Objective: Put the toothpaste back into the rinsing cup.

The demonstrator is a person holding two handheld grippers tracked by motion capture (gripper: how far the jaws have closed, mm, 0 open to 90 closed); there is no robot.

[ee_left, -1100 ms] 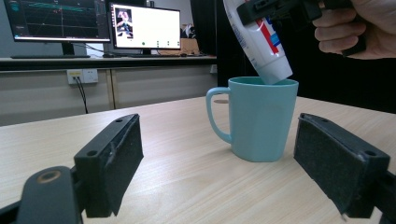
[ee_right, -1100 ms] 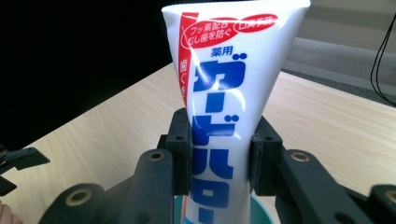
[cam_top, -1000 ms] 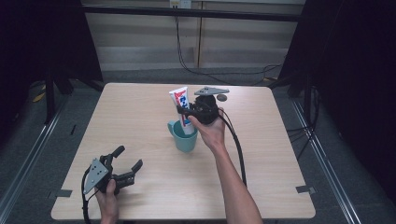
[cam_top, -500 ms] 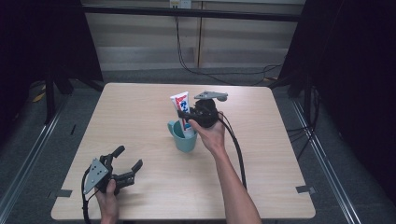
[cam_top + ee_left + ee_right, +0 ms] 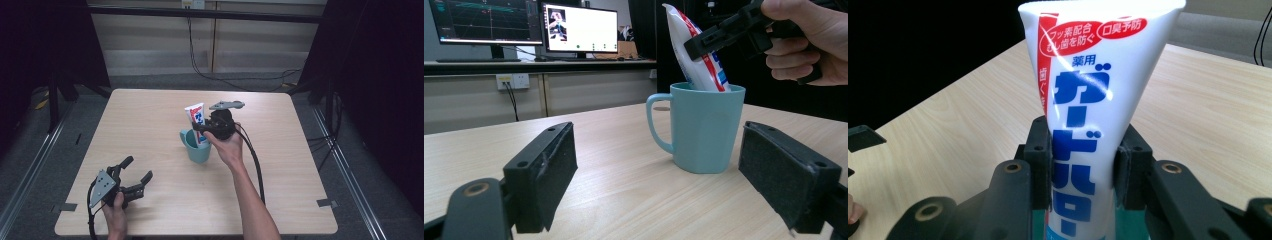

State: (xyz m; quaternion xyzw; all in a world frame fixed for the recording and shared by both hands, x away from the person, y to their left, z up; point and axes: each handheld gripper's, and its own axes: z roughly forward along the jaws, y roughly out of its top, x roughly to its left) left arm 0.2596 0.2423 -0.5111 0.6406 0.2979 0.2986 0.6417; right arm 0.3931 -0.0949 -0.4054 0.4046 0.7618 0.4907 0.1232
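A teal mug (image 5: pixel 198 149) stands near the middle of the wooden table (image 5: pixel 300 165). A white toothpaste tube (image 5: pixel 195 116) with red and blue print stands in it, crimped end up and leaning left. My right gripper (image 5: pixel 202 128) is shut on the tube just above the mug's rim. In the right gripper view the pads (image 5: pixel 1039 160) press both sides of the tube (image 5: pixel 1088 110). My left gripper (image 5: pixel 136 170) rests open at the table's front left with nothing between its jaws. It faces the mug (image 5: pixel 701 130) and the tube (image 5: pixel 696 50) from a distance.
A black cable (image 5: pixel 255 165) trails from the right gripper along the forearm. Dark frames and rails flank the table on both sides. Monitors (image 5: pixel 579 30) stand on a desk beyond the table in the left gripper view. Tape marks (image 5: pixel 325 203) sit at the front corners.
The right gripper has sunk a little with the tube, which now stands slightly lower in the mug. The left gripper and the mug have not moved.
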